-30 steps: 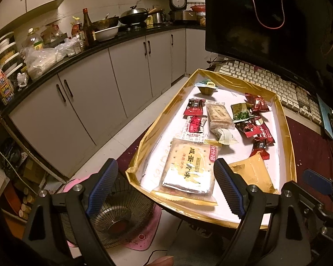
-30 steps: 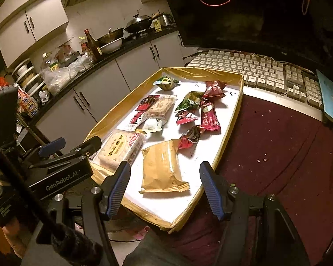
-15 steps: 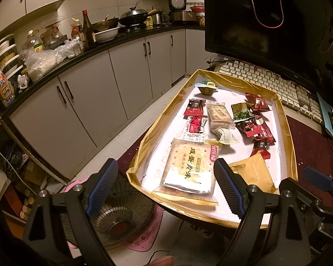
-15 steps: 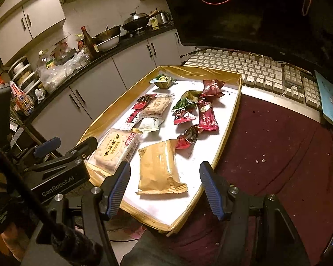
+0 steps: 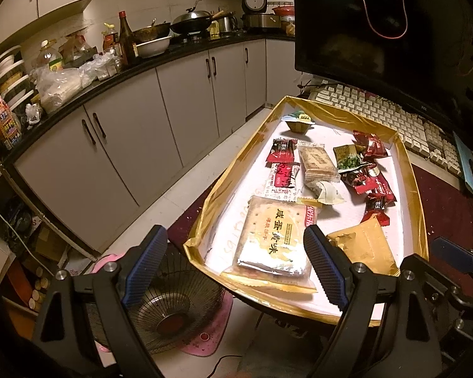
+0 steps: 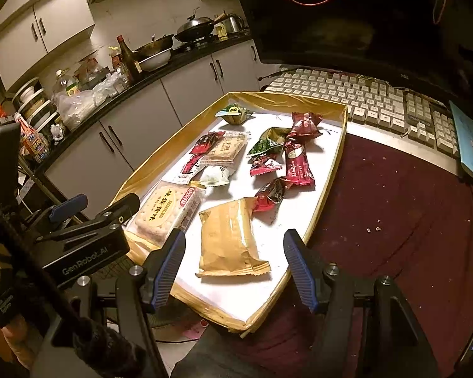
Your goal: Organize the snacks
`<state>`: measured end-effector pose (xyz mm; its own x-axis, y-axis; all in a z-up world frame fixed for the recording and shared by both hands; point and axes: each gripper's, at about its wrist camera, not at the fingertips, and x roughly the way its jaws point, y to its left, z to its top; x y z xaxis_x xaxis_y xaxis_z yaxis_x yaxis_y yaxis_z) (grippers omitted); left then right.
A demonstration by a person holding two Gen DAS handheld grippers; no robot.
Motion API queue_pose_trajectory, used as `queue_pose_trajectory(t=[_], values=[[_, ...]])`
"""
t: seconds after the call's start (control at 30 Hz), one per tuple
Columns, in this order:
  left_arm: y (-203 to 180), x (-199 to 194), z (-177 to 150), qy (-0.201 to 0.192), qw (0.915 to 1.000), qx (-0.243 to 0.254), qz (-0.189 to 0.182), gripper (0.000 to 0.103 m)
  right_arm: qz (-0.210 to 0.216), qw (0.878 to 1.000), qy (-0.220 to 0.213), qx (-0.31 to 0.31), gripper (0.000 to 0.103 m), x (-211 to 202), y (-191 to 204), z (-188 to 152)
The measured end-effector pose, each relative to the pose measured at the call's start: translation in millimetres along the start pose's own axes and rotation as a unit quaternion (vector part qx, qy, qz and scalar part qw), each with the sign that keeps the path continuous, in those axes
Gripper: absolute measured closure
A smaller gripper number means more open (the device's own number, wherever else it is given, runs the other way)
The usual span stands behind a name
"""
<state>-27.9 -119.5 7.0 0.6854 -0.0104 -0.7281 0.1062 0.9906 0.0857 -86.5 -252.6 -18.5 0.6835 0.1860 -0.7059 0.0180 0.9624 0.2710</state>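
Just above your right gripper, jaws gaping wide and empty, the tan packet is lying lengthwise up the frame. Your left gripper, equally wide, is facing the cracker pack.

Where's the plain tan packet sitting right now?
The tan packet lies flat at the near end of the gold-rimmed tray, framed between the open right tongs in the right wrist view. The big cracker pack is beside it on its left.
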Motion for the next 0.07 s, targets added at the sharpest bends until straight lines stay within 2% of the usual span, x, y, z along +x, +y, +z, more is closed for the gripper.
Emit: queue_pose_trajectory(t=[0.07], values=[[-0.3, -0.9, -0.3, -0.003, 1.0, 0.002, -0.001, 0.015, 0.004, 1.0, 0.0, 0.002, 0.038, -0.2, 0.2, -0.7]])
